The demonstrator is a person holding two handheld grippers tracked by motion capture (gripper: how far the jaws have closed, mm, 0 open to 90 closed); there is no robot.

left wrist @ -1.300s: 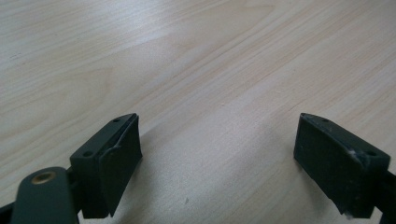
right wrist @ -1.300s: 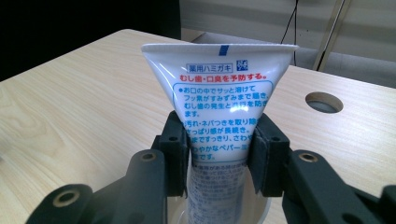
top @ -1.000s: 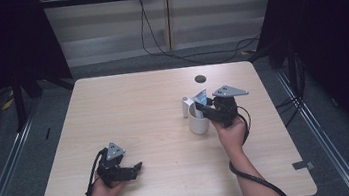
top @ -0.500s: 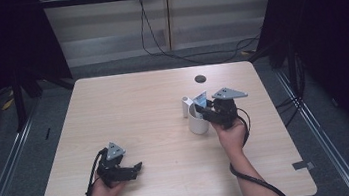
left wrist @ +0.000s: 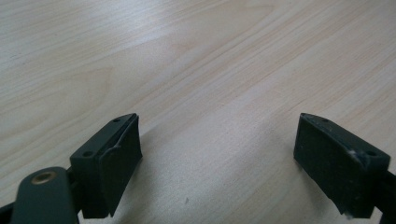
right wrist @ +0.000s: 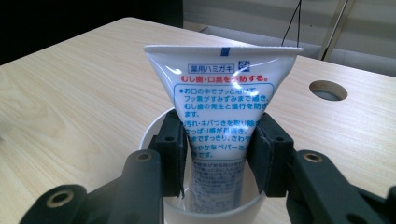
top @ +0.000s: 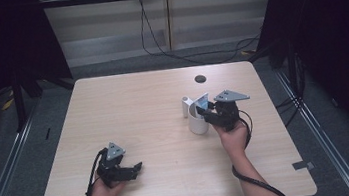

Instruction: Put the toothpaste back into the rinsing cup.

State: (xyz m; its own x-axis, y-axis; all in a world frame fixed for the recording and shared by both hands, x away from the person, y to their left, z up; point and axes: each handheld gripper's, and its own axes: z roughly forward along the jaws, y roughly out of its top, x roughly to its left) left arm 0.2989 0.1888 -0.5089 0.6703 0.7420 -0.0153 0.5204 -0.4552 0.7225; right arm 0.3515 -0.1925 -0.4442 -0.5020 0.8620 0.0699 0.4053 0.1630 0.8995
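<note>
A tube of toothpaste stands in a white cup, and the right gripper is holding it.

The right gripper (right wrist: 218, 154) has its pads pressed on both sides of the tube (right wrist: 219, 98), so the tube stays straight up, its bottom end down in the cup (right wrist: 154, 128), not tipping over. The cup (top: 197, 120) sits on the table (top: 129, 113), right of the middle, near a round hole (top: 200, 78). The left gripper (top: 133, 168) rests low at the near left, jaws wide apart with nothing between them, out of the way. From high up, the tube is small and partly hidden. The right gripper view shows its blue and red writing and the grip up close. The left gripper view shows bare wood between the open pads (left wrist: 119, 161).
</note>
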